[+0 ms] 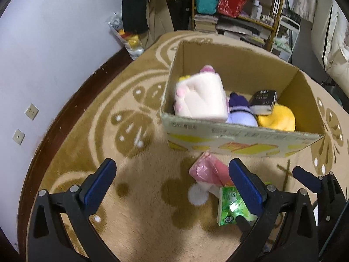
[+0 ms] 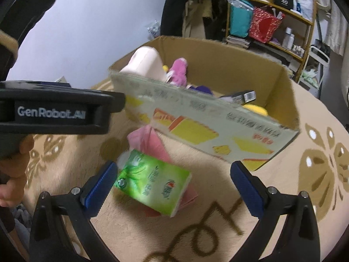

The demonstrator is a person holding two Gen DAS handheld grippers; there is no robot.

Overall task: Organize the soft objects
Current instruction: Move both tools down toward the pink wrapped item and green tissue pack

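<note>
Hovering over the patterned beige rug (image 1: 135, 218), the left tongs (image 1: 172, 179) stand released, blue pads spread wide with nothing between them. Just ahead of their right finger lies a small heap — a pink plastic-wrapped bundle (image 1: 207, 170), a white fluffy ball (image 1: 197, 194) and a green tissue pack (image 1: 232, 205) partly hidden behind that finger. Beyond the heap sits an open cardboard box (image 1: 240, 131), its printed front wall facing the tongs. Inside, from left to right as the left tongs see it: a cream plush with pink trim (image 1: 202, 98) leaning on the left wall, a purple plush (image 1: 240, 111), a small dark carton (image 1: 262, 101) resting on top, and a yellow plush (image 1: 277, 118). The right tongs (image 2: 174, 181) are likewise released, fingers wide apart; the green tissue pack (image 2: 152, 181) lies tilted on the rug between them, close against the left pad (image 2: 102, 181) — contact cannot be told — and well apart from the right one. It rests on the pink bundle (image 2: 150, 144), which reaches toward the box (image 2: 207, 126) front. To the left of the right tongs the body of the left tool shows side-on, held in a hand (image 2: 13, 170). Far behind the box a wooden shelf (image 2: 272, 32) holds bags and bottles.
</note>
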